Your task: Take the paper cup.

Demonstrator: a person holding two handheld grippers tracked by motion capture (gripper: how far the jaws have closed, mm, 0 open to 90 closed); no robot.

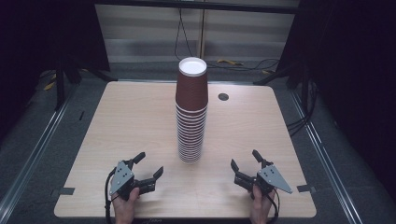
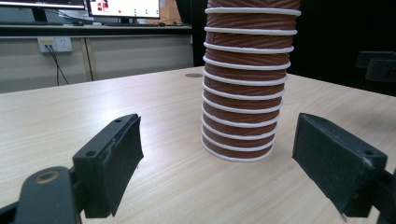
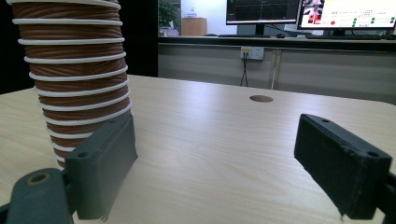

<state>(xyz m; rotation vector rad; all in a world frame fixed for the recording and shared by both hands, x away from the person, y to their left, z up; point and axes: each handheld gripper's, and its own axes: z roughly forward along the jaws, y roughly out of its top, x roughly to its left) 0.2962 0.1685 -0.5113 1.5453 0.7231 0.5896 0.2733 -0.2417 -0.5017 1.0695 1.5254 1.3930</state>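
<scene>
A tall stack of brown ribbed paper cups point(image 1: 191, 112) with white rims stands upright in the middle of the wooden table point(image 1: 116, 121). My left gripper point(image 1: 150, 163) rests near the front edge, left of the stack, open with nothing between its jaws. My right gripper point(image 1: 243, 158) sits opposite on the right, also open and holding nothing. In the left gripper view the cup stack point(image 2: 243, 84) rises just beyond the black pads point(image 2: 116, 158), slightly right of centre. In the right gripper view the cup stack point(image 3: 74, 70) stands at the far left, behind the left pad point(image 3: 102, 168).
A round cable hole point(image 1: 223, 96) lies in the tabletop behind and right of the stack. Cables run over the floor beyond the far edge. Monitors point(image 3: 345, 14) and a desk stand in the background. Bare wood surrounds the stack on both sides.
</scene>
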